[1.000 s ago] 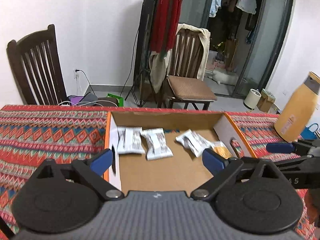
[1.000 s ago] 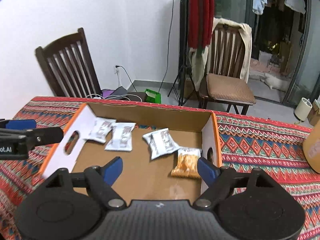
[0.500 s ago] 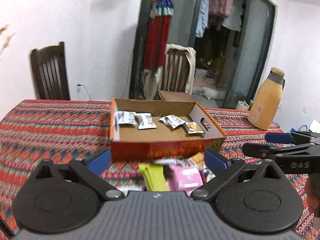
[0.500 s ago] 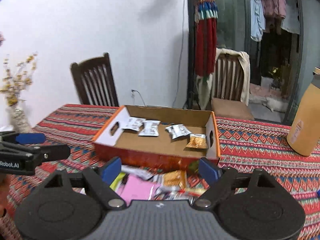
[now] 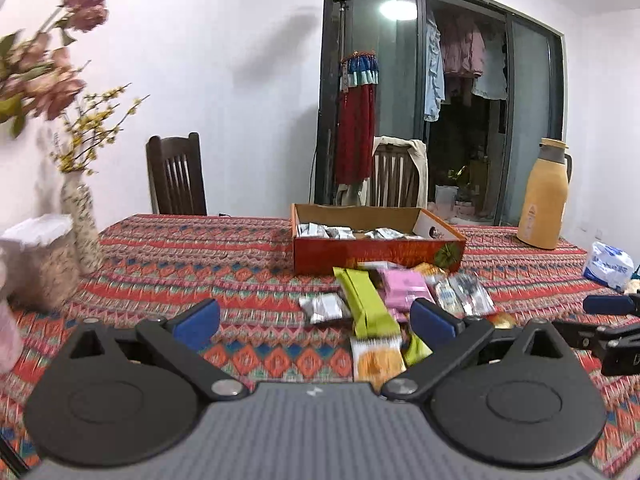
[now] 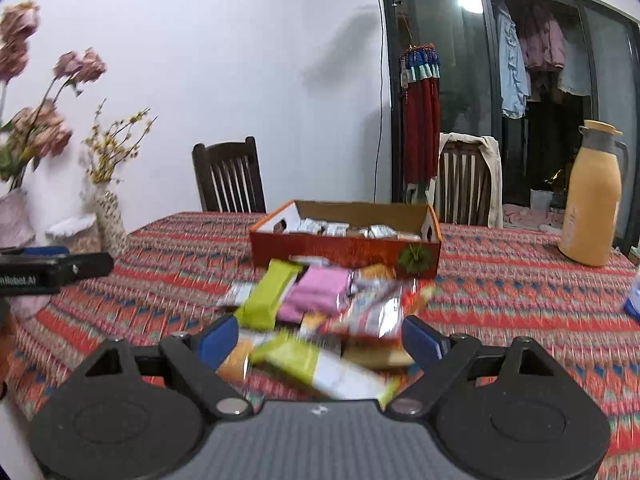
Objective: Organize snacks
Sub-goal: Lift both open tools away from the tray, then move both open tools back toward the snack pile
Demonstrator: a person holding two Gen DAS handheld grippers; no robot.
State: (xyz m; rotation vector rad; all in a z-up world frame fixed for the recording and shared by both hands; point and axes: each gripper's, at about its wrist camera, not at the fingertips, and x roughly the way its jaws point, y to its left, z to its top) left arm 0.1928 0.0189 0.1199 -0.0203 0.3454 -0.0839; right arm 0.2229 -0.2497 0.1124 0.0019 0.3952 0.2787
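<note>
Jaws on my left gripper stand wide apart, blue pads bare, clamped on nothing and touching nothing; my right gripper is spread just as wide and equally empty. Between and just beyond the left pads lies the loose heap of snacks on the patterned tablecloth: a long green packet running away from me, a silver packet to its left, a pink packet to its right, and an orange-and-white biscuit packet nearest me, close by my right-hand pad. In the right wrist view the same heap sits between the pads, blurred; a green-and-white packet lies nearest, with the pink one and a second green one further off; whether any pad grazes it I cannot tell. Beyond the heap, touching or just beside its far edge, stands the open orange cardboard box, small silver-wrapped snacks lined along its floor. Well off to the right stands a yellow thermos; to the left a vase of flowers; behind the table two wooden chairs, one dark.
</note>
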